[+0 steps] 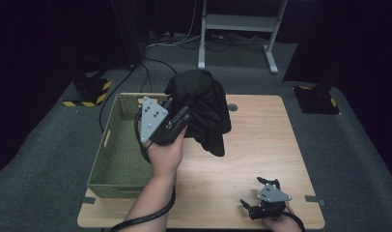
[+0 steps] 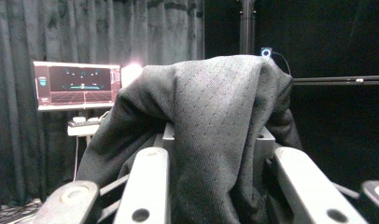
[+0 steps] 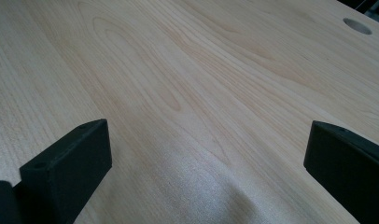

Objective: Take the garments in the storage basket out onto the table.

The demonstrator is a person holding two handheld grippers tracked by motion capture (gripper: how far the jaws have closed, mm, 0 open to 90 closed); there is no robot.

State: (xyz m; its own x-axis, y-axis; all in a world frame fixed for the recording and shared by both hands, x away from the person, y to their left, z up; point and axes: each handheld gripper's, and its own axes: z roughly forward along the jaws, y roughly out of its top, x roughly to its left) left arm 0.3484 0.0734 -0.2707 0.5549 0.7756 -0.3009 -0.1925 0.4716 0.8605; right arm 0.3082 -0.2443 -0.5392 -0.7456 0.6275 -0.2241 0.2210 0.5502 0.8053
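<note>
A black garment (image 1: 203, 104) hangs bunched above the wooden table (image 1: 261, 145), by the right rim of a green basket (image 1: 105, 145). My left gripper (image 1: 182, 113), raised in the person's hand, is shut on that garment. In the left gripper view the dark dotted cloth (image 2: 215, 130) drapes over and between the jaws of my left gripper (image 2: 215, 149). My right gripper (image 1: 254, 192) rests low at the table's near right corner. Its jaws stand wide apart, and my right gripper (image 3: 208, 135) has only bare wood between them.
The basket stands on the table's left side, and its inside looks bare. A round cable hole (image 1: 232, 107) sits near the table's far edge. A white desk frame (image 1: 237, 24) and cables lie on the floor beyond. A lit monitor (image 2: 78, 85) stands against dark curtains.
</note>
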